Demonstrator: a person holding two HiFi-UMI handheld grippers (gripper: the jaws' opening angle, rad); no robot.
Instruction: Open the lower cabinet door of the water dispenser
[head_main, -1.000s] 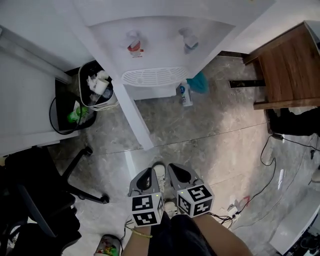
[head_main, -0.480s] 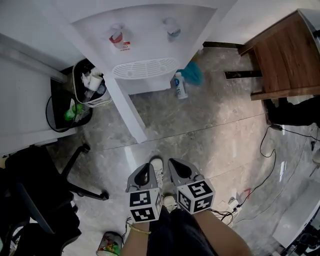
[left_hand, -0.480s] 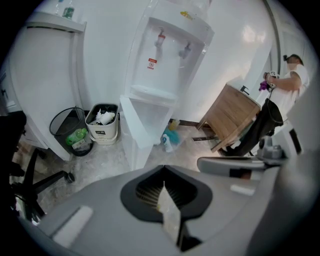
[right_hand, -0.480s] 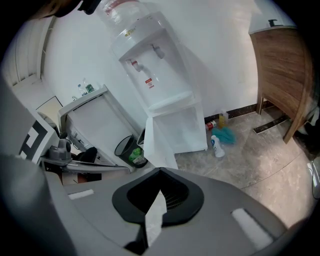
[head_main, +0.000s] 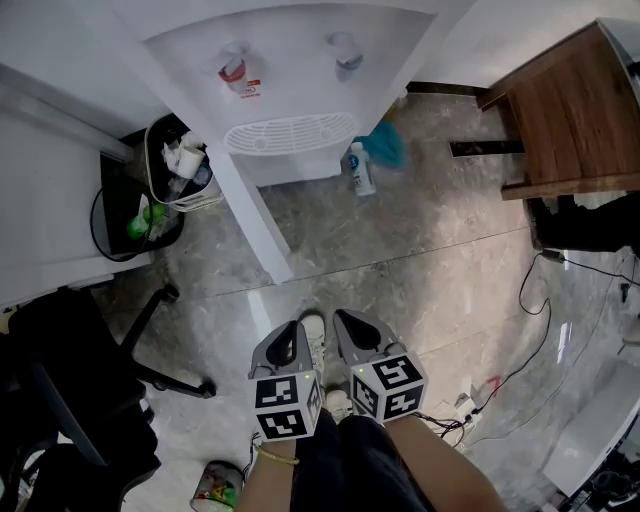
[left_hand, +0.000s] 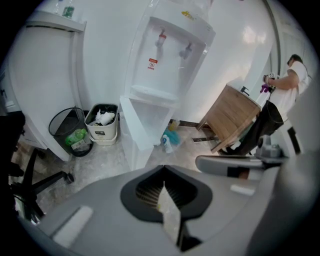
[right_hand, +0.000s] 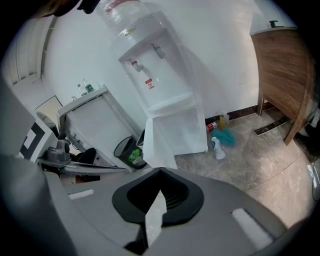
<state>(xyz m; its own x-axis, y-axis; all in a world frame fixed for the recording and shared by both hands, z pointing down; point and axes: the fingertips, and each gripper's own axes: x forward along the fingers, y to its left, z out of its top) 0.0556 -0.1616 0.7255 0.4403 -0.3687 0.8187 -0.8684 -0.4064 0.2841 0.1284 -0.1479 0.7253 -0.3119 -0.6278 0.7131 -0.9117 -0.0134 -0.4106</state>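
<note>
**Both claws clenched; cabinet door swung out**

The left gripper (head_main: 291, 338) and right gripper (head_main: 349, 328) are held side by side. Each has its jaws pressed together on nothing. The water dispenser (head_main: 290, 90) stands well apart at their 12 o'clock. Its lower cabinet door (head_main: 256, 215) stands open, free edge toward the grippers. A white trash bin (head_main: 185, 178) sits at the door's 10 o'clock, a white plastic bottle (head_main: 360, 170) at its 2 o'clock.

No word or number is legible to me. The red-and-white sticker (left_hand: 152, 63) on the water dispenser (left_hand: 175, 75), the blue label (head_main: 357, 166) on the bottle (head_main: 363, 186) on the floor (head_main: 420, 250) and the print (left_hand: 102, 133) on the white bin (left_hand: 95, 127) are too small to read.
</note>
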